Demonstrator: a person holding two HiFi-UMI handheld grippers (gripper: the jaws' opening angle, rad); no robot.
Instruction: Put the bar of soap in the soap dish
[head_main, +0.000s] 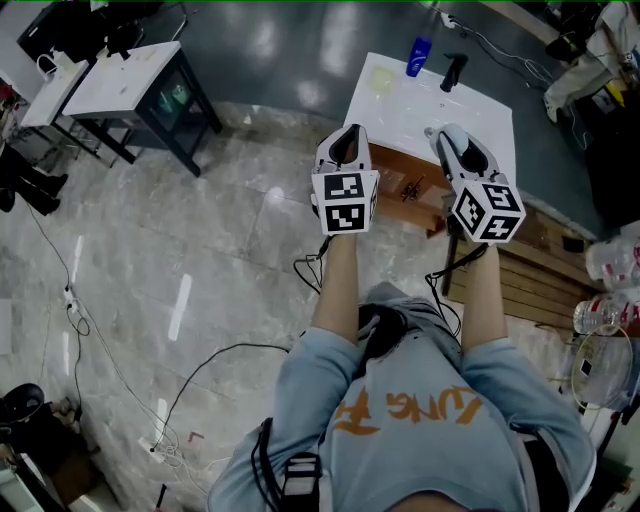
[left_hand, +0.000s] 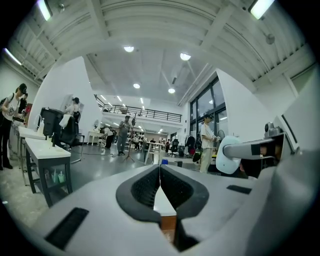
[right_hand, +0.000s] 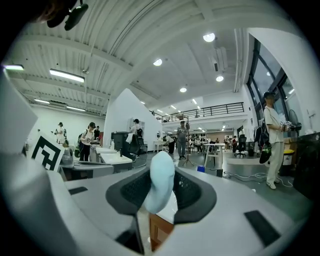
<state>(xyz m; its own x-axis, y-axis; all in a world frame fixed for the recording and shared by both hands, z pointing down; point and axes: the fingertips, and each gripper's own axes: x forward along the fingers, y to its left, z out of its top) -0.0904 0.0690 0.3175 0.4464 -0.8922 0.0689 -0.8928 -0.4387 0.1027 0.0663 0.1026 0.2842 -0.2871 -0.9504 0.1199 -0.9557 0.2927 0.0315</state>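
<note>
A pale blue bar of soap (right_hand: 161, 182) stands on edge between the dark pads of my right gripper (right_hand: 160, 196), which is shut on it. The left gripper view catches the same soap (left_hand: 233, 155) from the side, off to the right. My left gripper (left_hand: 160, 176) is shut with nothing in it. In the head view both grippers, left (head_main: 347, 142) and right (head_main: 449, 142), are held level side by side at the near edge of a white table (head_main: 470, 115). A pale yellowish dish-like thing (head_main: 381, 80) lies on the table's far left part.
A blue bottle (head_main: 419, 55) and a black object (head_main: 453, 72) stand at the table's far edge. A wooden frame (head_main: 405, 185) sits under its near edge. Cables (head_main: 200, 370) run across the floor, and another white table (head_main: 125, 80) stands far left.
</note>
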